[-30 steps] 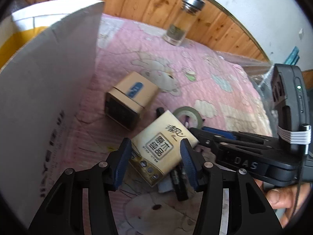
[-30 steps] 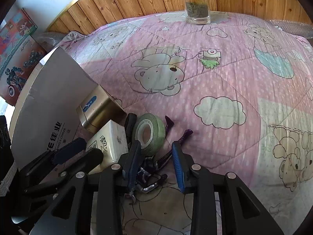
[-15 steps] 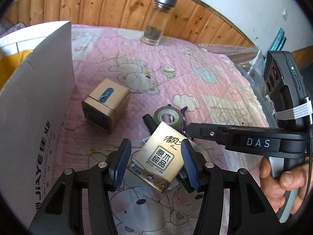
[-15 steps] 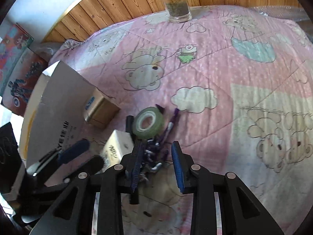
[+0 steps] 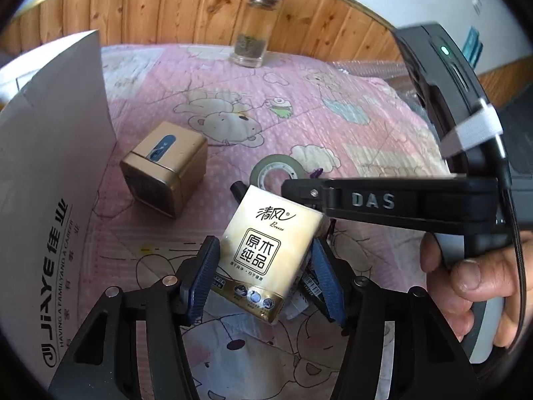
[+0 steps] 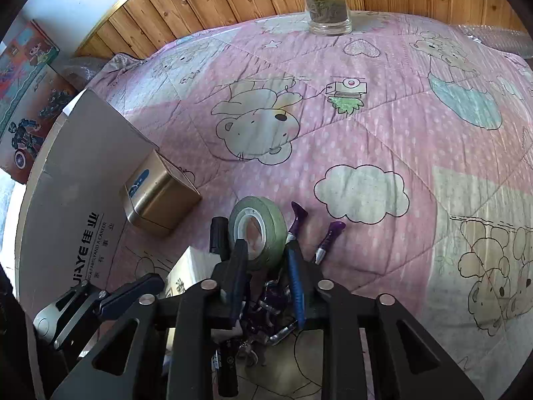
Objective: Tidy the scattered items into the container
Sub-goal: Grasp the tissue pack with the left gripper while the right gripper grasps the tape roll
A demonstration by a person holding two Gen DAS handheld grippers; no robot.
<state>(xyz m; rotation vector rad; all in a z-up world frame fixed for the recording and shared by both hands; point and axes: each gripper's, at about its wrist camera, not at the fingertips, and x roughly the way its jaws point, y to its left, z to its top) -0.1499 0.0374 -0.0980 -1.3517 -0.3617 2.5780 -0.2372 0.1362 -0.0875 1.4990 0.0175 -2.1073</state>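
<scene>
Since a second ago, both hand-held grippers have crept deeper into the pile on the pink cartoon-print bed quilt [image 6: 366,126], and the right hand-held gripper [image 6: 266,266] has narrowed its jaws. They are closing now around the near rim of the green roll of tape [image 6: 258,233], one finger reaching through its core, above the tangle of purple pens [image 6: 328,238]; whether the pads press yet is unclear. The left hand-held gripper [image 5: 266,276] is opening, its jaws wide either side of the cream-and-gold tissue pack [image 5: 266,250], apparently without squeezing it.

My worry is that a pinch on the tape's thin edge could let it swing or slip out on lifting, or drag a pen along. The two tools sit nearly touching, so lifting together risks a collision. The white cardboard container [image 5: 50,173] stands close at the left, with the gold metal tin [image 5: 165,166] beside it, easily knocked.
</scene>
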